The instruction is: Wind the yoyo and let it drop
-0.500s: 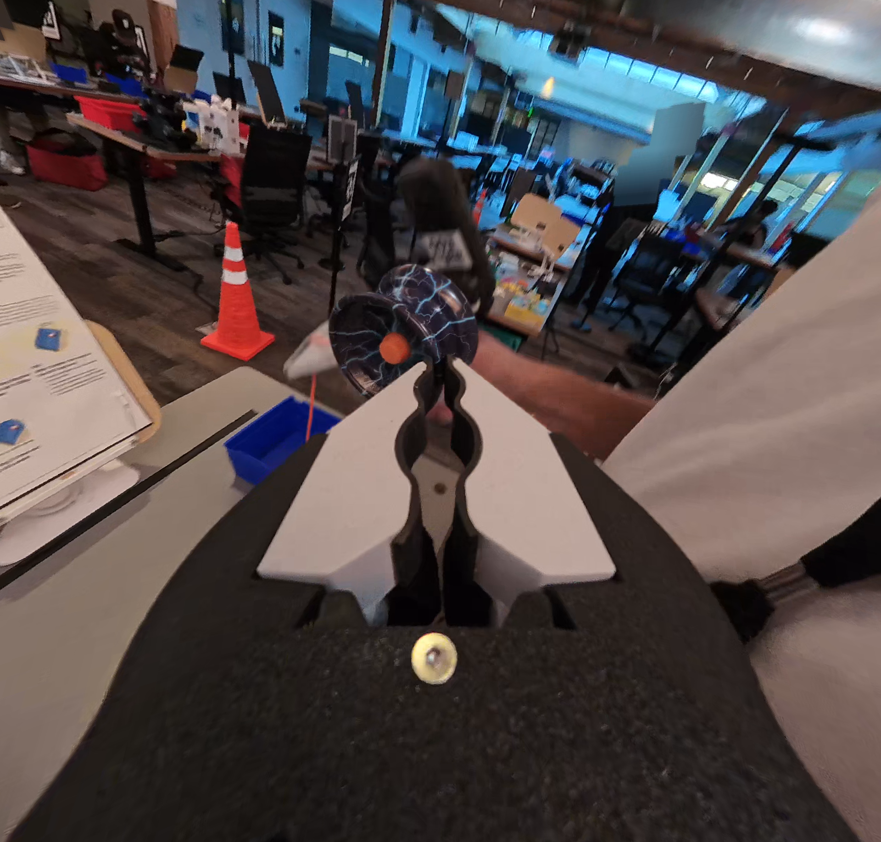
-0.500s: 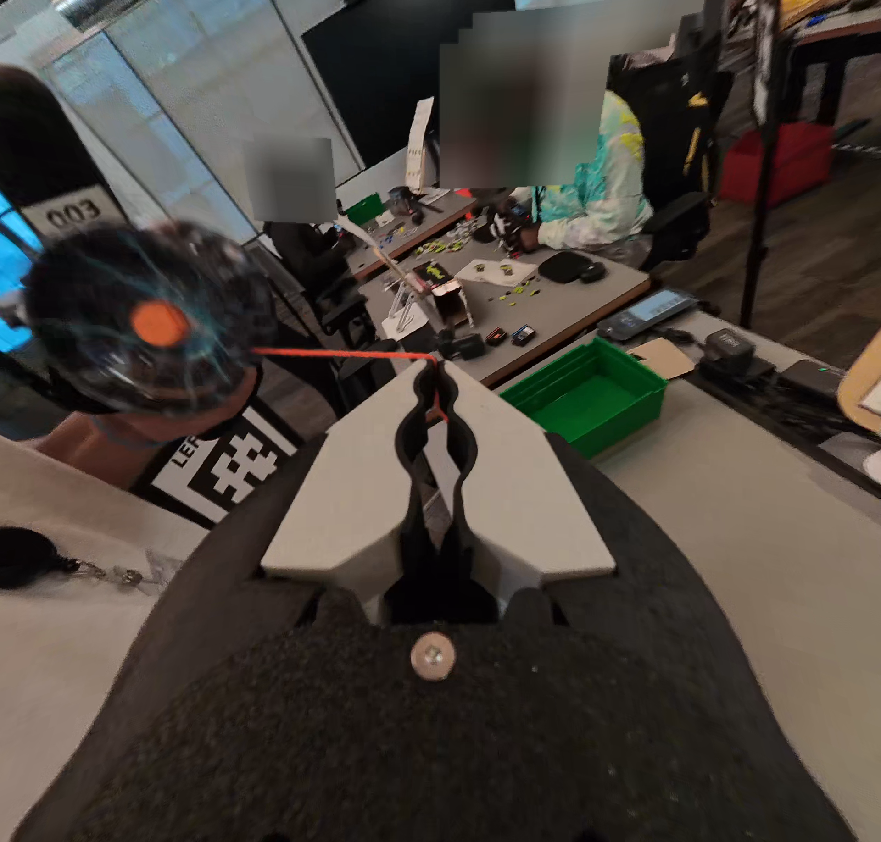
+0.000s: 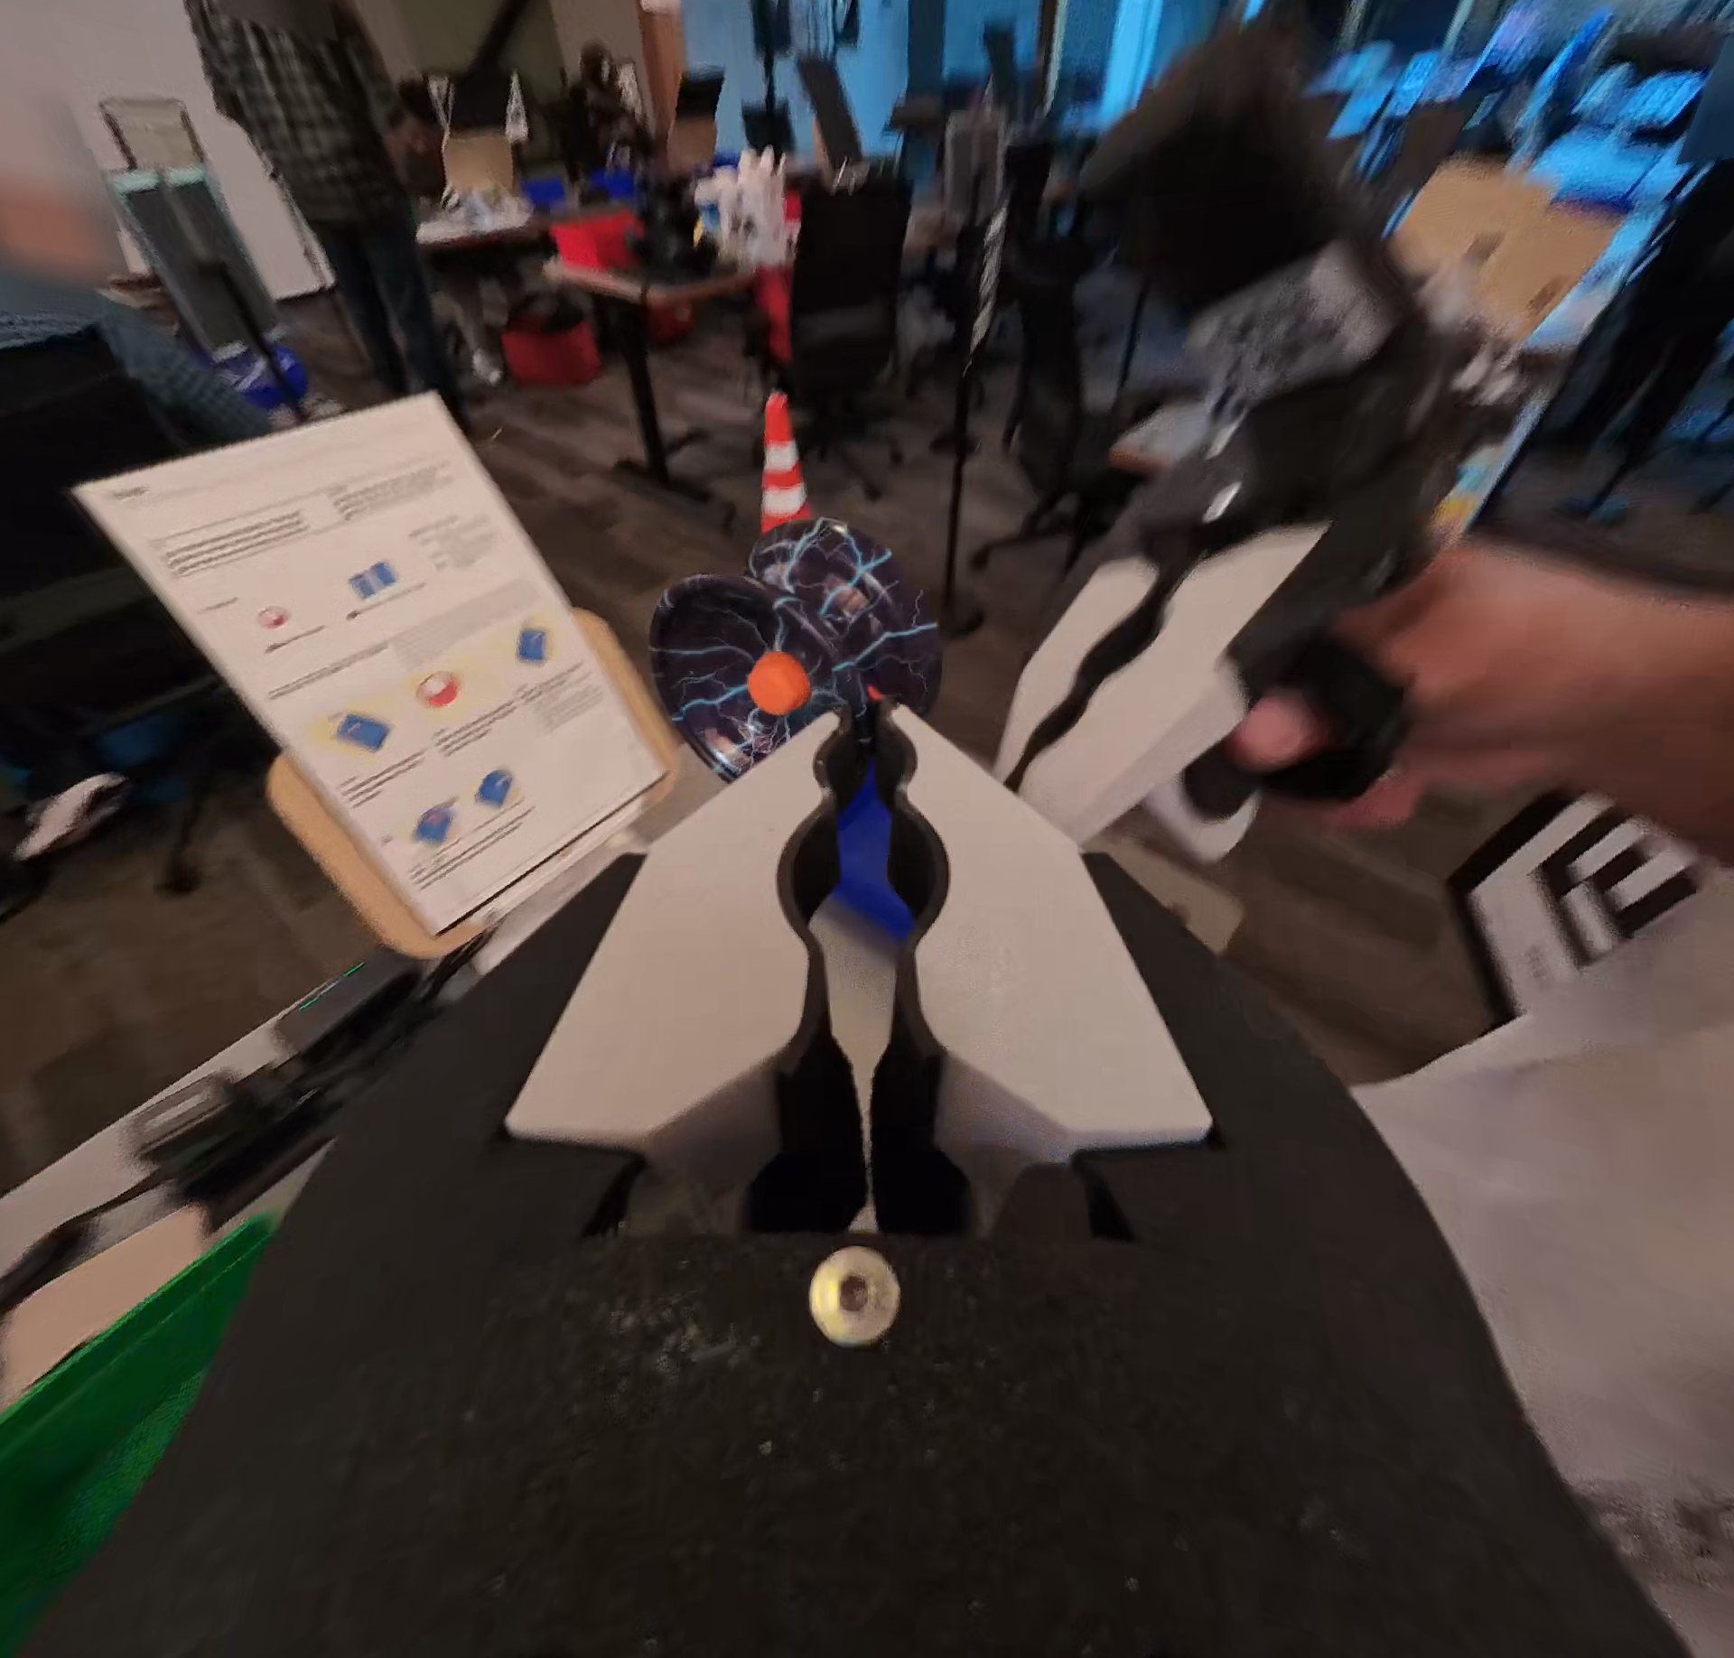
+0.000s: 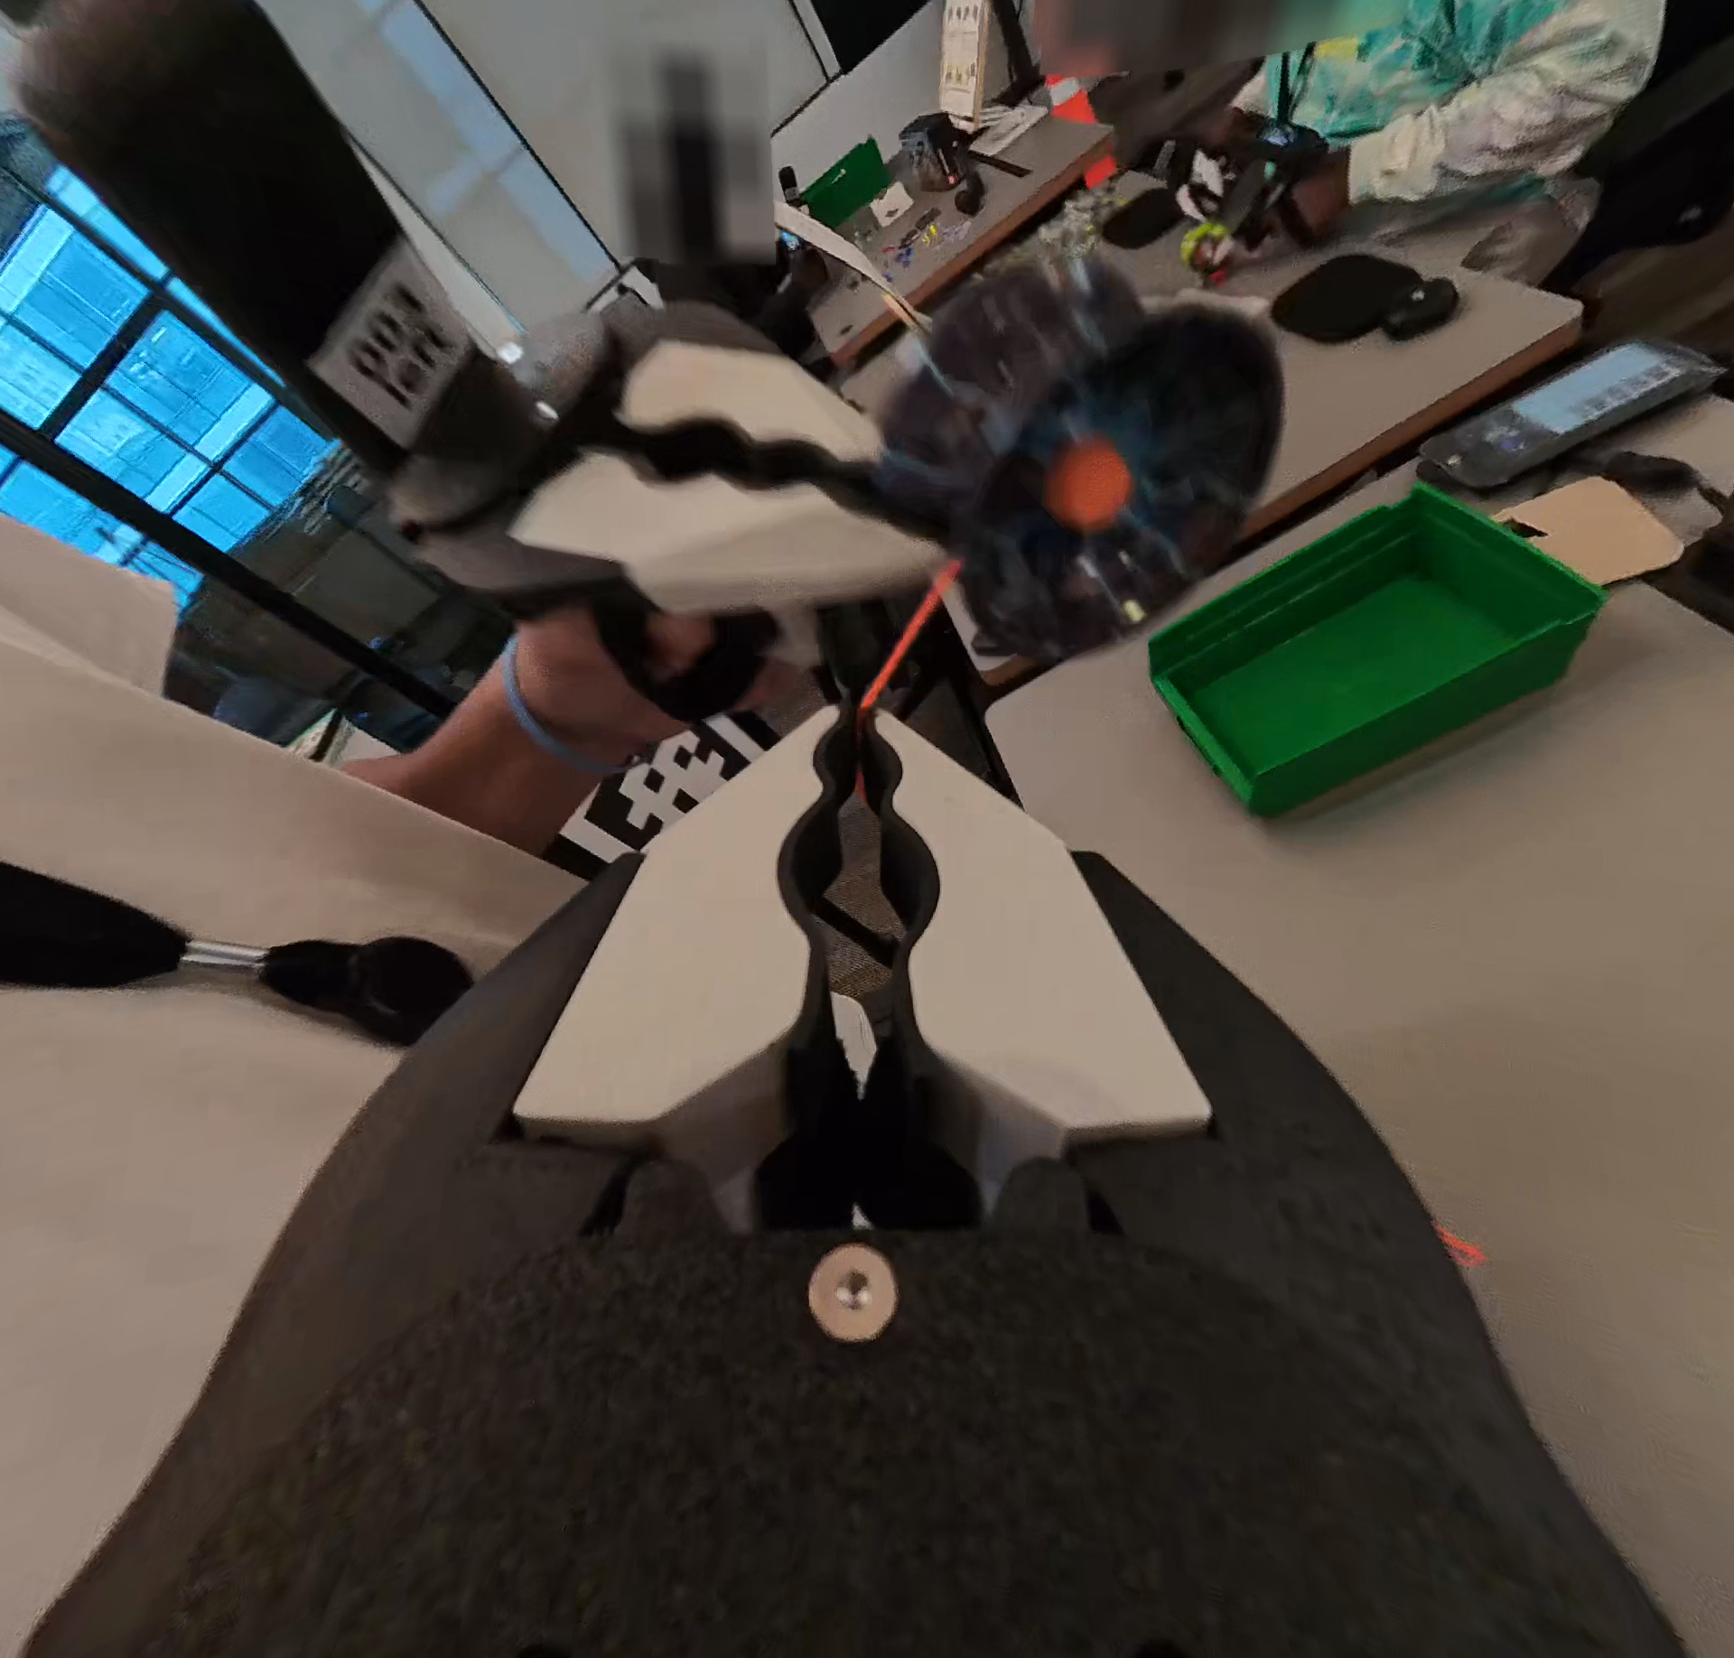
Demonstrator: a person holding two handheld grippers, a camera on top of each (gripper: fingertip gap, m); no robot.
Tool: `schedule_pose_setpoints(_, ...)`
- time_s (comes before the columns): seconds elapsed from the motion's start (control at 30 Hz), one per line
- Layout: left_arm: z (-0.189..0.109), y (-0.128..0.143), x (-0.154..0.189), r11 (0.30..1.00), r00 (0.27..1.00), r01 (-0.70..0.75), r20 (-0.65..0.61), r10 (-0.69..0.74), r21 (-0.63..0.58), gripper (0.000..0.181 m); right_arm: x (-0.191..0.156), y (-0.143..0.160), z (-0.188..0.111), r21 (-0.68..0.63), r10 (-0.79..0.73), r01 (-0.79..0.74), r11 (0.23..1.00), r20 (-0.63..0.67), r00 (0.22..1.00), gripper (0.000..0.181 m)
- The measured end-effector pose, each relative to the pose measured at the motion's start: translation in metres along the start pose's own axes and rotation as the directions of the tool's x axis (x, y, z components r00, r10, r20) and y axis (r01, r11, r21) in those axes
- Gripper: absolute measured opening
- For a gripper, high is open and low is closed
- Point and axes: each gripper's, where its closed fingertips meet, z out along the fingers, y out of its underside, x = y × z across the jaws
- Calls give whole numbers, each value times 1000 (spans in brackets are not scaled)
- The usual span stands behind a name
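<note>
The yoyo (image 3: 798,651) is dark blue with light blue lightning streaks and an orange hub. My left gripper (image 3: 859,722) is shut on its rim and holds it in the air above the table. In the right wrist view the yoyo (image 4: 1079,478) is blurred at the left gripper's tips. An orange string (image 4: 905,632) runs from the yoyo down into my right gripper (image 4: 859,722), which is shut on it. The right gripper also shows in the left wrist view (image 3: 1126,665), held by a hand to the right of the yoyo.
A green bin (image 4: 1379,647) sits on the grey table (image 4: 1407,1003) to the right. A sheet on a stand (image 3: 375,647) is at the left, a blue bin (image 3: 868,848) below the jaws. An orange cone (image 3: 783,464) stands on the floor. People sit and stand at desks behind. Tip to tip, the grippers are about 4 cm apart.
Both grippers have swung round. The left one now points lower and more to the left with the yoyo. The right gripper now sits below the yoyo, with the string running steeply up to it.
</note>
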Motion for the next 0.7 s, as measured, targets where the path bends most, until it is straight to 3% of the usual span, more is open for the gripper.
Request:
schedule_pose_setpoints(0.03, -2, -10, 4, 998, 999, 40, -34, -38, 54, 0, 3, 4, 3, 7, 20, -20, 1000, -3, 1000, 0)
schedule_pose_setpoints(0.1, -6, -26, 16, 984, 987, 120, -119, -104, 131, 0, 1, 2, 6, 66, 66, -70, 995, 66, 996, 0)
schedule_pose_setpoints(0.2, -10, -35, 33, 960, 955, 226, -230, -186, 166, 0, 16, 0, 5, 144, 60, -68, 987, 55, 997, 0)
schedule_pose_setpoints(0.4, -12, -22, 50, 970, 941, 211, -295, -167, 123, 0, 37, -24, -20, 288, 9, -17, 958, 29, 1000, 0)
schedule_pose_setpoints(0.6, -15, -1, 45, 999, 969, 6, -245, 5, 42, 0, 43, -22, -27, 86, -189, 198, 976, -107, 976, 0)
schedule_pose_setpoints(0.7, -23, 3, 55, 996, 948, -78, -306, 84, 31, 0, 37, -13, -29, -54, -365, 361, 931, -96, 926, 0)
